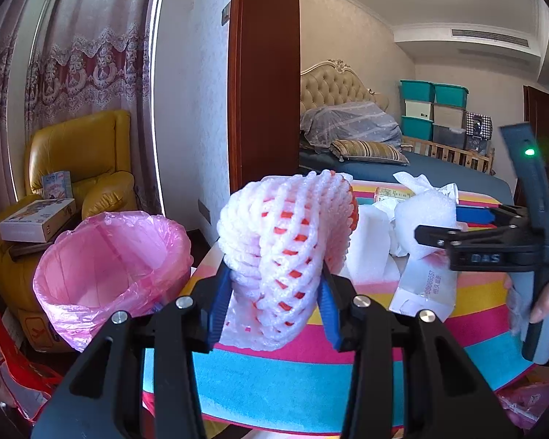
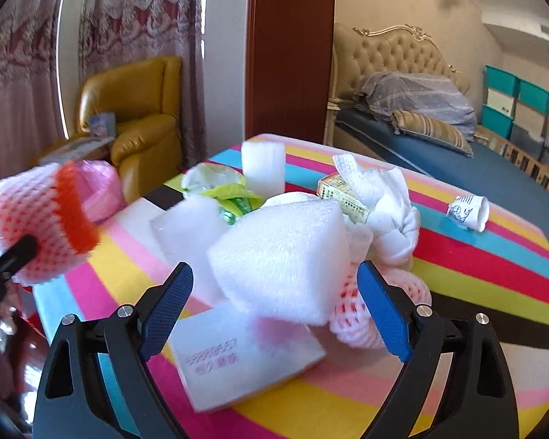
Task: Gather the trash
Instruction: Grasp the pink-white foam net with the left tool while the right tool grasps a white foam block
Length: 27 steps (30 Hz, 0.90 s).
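foam net (image 1: 285, 256) between left tongs (image 1: 274, 307), bin (image 1: 109, 267) left of table (image 1: 274, 384)

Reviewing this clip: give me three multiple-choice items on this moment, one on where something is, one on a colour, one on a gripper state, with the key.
1. Where is the bin with the pink bag?
A. on the bed
B. beside the striped table, in front of the yellow armchair
C. on the table

2. What colour are the pads on the tongs?
A. blue
B. green
C. white

3. What are the left tongs doing?
A. hanging open, holding nothing
B. shut on a paper cup
C. shut on the foam fruit net

Key: 1 B, the bin stands off the striped table edge, before the yellow armchair. 2 A, both wrist views show blue pads. 3 C, the net is squeezed between the left pads.
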Each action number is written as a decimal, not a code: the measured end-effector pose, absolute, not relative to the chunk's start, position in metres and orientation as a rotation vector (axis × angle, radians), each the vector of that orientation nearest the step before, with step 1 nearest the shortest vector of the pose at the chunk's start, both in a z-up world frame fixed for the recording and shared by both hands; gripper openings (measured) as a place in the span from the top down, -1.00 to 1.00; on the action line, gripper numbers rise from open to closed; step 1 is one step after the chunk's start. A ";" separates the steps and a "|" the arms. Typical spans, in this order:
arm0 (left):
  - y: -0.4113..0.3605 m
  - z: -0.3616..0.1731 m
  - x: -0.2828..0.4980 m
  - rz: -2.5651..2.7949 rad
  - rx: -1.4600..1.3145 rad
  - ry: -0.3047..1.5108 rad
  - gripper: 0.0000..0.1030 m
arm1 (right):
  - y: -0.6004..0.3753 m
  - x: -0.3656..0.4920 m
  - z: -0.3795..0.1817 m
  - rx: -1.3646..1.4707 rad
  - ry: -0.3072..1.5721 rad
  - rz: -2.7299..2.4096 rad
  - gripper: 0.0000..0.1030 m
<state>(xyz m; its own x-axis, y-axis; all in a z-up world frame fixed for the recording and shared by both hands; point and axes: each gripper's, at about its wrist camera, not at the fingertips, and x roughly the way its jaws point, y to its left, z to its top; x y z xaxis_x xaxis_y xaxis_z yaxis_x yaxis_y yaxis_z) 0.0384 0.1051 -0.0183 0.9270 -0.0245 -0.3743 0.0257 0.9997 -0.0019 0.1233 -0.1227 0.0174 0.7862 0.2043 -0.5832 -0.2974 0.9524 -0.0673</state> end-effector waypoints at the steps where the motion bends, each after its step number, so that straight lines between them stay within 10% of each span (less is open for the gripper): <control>1: 0.107 -0.019 0.038 -0.023 0.001 0.386 0.19 | -0.120 0.127 0.014 -0.176 0.618 0.254 -0.66; 27: 0.120 -0.029 0.037 0.018 -0.026 0.418 0.17 | -0.114 0.067 0.043 -0.140 0.404 0.440 -0.39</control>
